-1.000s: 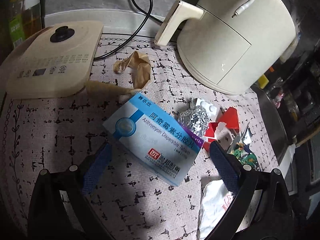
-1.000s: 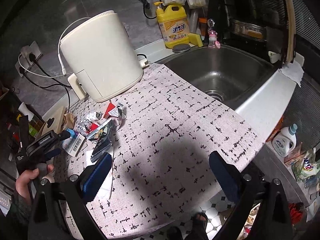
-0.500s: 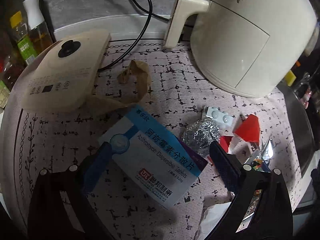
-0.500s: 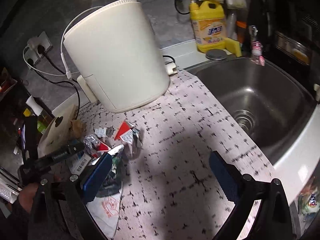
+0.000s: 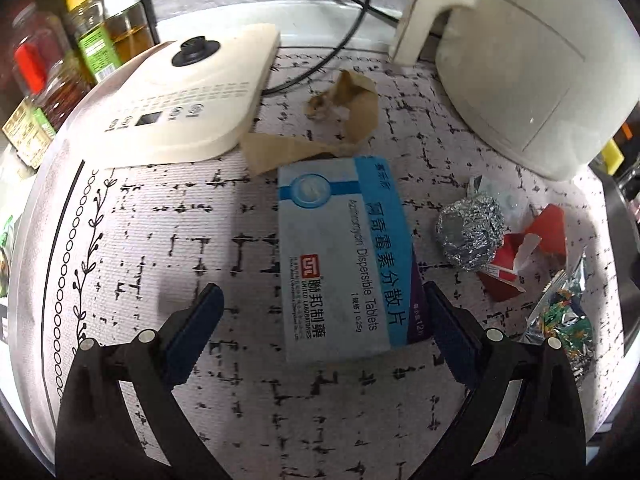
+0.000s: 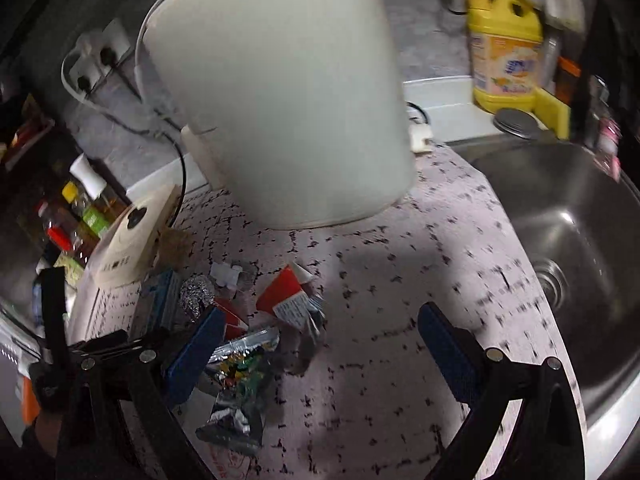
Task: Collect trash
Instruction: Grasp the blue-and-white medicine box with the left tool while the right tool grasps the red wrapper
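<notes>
1. One cream air fryer point(image 6: 276, 92) stands at the back of the counter point(image 6: 400, 320), beside the steel sink point(image 6: 568, 248).
2. A flat cream appliance point(image 5: 180, 96) lies left of it.
3. The blue-and-white tablet box point(image 5: 344, 256) lies flat between the spread jaws of the left gripper point(image 5: 324, 332), its near end at the fingertips, nothing gripped.
4. A brown paper scrap point(image 5: 352, 104) touches the box's far end.
5. A foil ball point(image 5: 470, 236), red torn wrapper point(image 5: 528, 252) and shiny snack packet point(image 6: 240, 376) lie right of the box.
6. The right gripper point(image 6: 320, 348) hangs above the counter, jaws released, left fingertip over that packet.
</notes>
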Motion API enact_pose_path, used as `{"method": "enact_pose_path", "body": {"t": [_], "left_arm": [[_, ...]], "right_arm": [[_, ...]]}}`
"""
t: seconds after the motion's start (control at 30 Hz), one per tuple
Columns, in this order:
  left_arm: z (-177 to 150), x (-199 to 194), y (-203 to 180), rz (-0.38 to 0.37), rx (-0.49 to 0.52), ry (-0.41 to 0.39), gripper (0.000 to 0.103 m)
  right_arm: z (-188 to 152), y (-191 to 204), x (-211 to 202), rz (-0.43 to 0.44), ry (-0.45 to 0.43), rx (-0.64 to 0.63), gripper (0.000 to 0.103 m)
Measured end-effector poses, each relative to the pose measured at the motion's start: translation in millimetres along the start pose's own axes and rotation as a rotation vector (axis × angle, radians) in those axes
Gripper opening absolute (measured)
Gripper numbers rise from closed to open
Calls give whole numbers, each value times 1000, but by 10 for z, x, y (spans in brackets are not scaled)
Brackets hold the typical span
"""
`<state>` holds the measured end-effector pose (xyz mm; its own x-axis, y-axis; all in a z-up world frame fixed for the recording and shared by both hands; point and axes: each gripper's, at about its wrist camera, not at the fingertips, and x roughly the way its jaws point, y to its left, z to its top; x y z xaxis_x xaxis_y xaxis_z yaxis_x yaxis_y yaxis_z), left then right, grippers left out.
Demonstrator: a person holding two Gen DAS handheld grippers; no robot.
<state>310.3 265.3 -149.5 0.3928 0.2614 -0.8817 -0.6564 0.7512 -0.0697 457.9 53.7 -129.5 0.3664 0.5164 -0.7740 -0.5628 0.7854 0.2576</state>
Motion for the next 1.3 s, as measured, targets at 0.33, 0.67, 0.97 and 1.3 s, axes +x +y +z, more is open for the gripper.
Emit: {"method": "enact_pose_path", "body": {"t": [0.33,0.67,0.97,1.3], "left_arm": [[-54,-168,218,-53,-35,-31,64],[-141,-484,437,-81,-63,-73,64],[-183,-652,512,-169,-35,-123,64],[-252,-808,674,-269,16,-162,64]], "right_arm": [[182,331,583,10,197,-226,71],[206,537,801,-39,250,-335,39],[394,568,240,63,78,-211,38],[290,598,-384,62,-52,-80,39]]}}
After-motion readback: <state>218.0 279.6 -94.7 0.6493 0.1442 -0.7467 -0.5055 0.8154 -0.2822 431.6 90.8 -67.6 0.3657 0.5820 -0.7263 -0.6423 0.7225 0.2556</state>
